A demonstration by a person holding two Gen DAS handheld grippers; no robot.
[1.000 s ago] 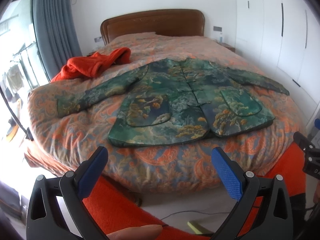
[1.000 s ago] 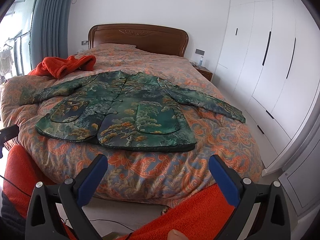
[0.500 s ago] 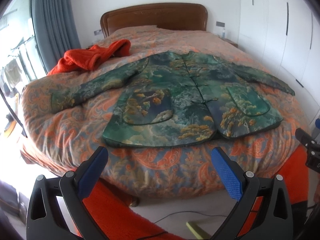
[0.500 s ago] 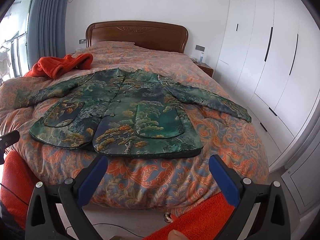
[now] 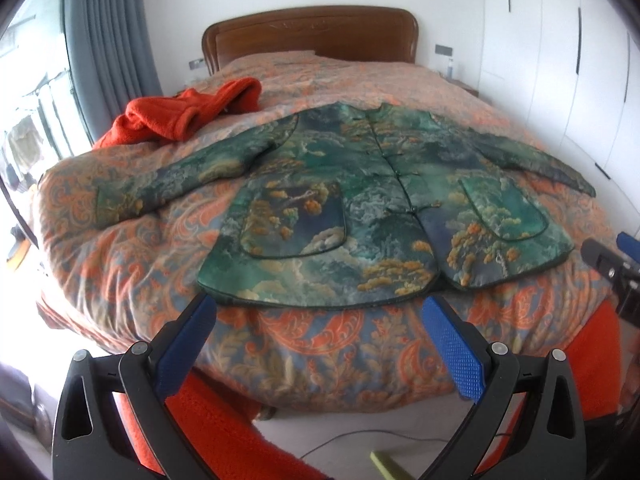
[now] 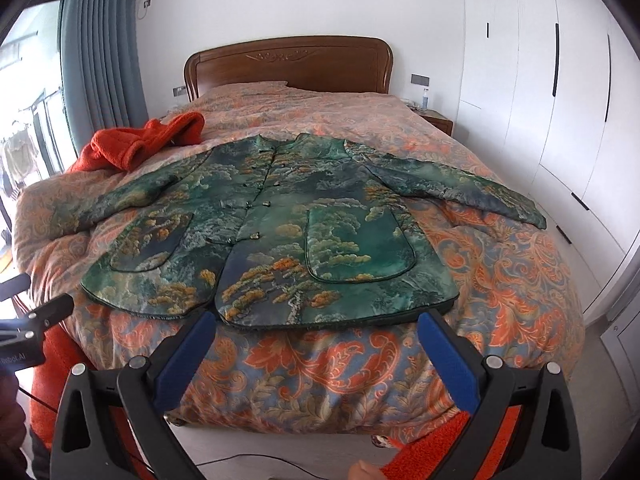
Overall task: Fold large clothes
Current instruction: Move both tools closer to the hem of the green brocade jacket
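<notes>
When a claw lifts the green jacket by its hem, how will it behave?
The green jacket looks padded, with a thick hem edge, so it will probably sag yet keep some body. Its sheen suggests slippery cloth. Both spread sleeves would likely trail across the bedspread.

White label on the left hand-held gripper (image 6: 18, 358), print mirrored, unreadable

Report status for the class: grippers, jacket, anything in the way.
Left gripper and right gripper open, empty, short of the bed. Green jacket flat, unfolded, sleeves spread. Orange garment heaped beside one sleeve; nothing on the jacket.
</notes>
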